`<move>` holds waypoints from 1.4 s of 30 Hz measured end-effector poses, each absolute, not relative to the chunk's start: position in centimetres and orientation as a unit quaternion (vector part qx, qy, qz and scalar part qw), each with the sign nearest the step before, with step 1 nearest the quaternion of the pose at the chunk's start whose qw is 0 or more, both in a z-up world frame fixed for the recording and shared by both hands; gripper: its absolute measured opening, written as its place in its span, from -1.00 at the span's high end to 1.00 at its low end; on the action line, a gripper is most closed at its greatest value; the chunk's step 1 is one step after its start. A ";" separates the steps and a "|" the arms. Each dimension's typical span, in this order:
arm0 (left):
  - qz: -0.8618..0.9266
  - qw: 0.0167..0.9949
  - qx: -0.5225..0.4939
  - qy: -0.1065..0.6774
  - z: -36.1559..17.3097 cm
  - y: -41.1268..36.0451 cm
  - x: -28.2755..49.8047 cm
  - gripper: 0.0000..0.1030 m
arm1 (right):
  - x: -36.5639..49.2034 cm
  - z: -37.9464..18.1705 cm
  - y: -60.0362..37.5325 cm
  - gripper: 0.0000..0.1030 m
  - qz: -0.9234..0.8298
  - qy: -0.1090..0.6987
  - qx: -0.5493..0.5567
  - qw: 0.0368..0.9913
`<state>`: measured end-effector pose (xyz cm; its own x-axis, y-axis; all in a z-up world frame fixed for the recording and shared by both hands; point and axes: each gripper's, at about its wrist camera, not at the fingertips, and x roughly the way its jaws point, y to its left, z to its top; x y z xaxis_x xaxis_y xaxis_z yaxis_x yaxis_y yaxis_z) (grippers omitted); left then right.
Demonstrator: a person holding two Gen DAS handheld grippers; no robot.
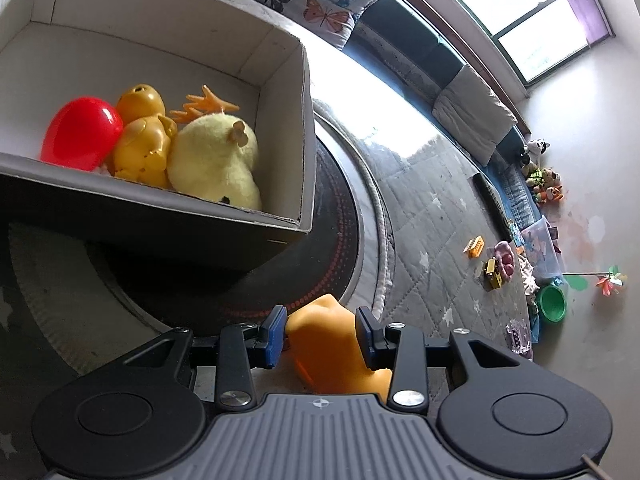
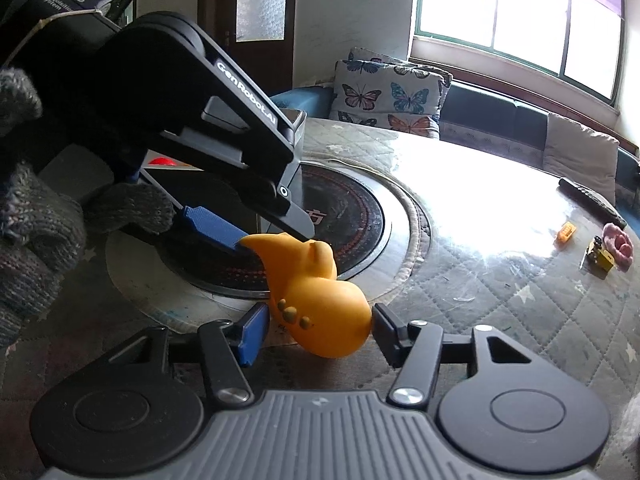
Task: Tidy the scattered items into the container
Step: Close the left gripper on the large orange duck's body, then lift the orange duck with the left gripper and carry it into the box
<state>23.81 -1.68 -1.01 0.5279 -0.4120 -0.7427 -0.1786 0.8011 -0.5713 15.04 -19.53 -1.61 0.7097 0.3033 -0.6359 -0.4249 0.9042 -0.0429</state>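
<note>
An orange rubber toy (image 2: 316, 304) lies on the table, and both grippers are around it. My left gripper (image 1: 322, 334) is shut on its narrow end (image 1: 324, 340); in the right wrist view the left gripper (image 2: 256, 248) reaches in from the upper left. My right gripper (image 2: 318, 330) is open, its pads either side of the toy's round body. The cardboard box (image 1: 306, 128) stands up left in the left wrist view. It holds a red ball (image 1: 80, 134), a yellow plastic toy (image 1: 142, 140) and a pale plush duck (image 1: 216, 160).
A round dark hotplate (image 2: 352, 216) is set in the quilted table top (image 2: 480, 312). A small orange block (image 2: 566, 233), a yellow toy truck (image 2: 599, 258) and a pink toy (image 2: 619, 245) lie at the far right. A butterfly cushion (image 2: 392, 94) sits on the bench behind.
</note>
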 end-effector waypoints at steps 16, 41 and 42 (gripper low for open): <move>-0.081 0.827 -0.300 0.469 -1.2 -1.4 23.7 0.23 | 14.9 -1.8 -19.4 0.05 0.202 0.325 -0.101 0.918; -0.063 0.871 -0.338 0.350 6.9 7.2 19.2 0.26 | 13.1 5.5 -12.6 0.05 0.264 0.212 -0.128 0.932; -0.057 0.872 -0.340 0.347 7.0 7.8 19.3 0.26 | 13.5 5.7 -12.0 0.05 0.270 0.208 -0.131 0.931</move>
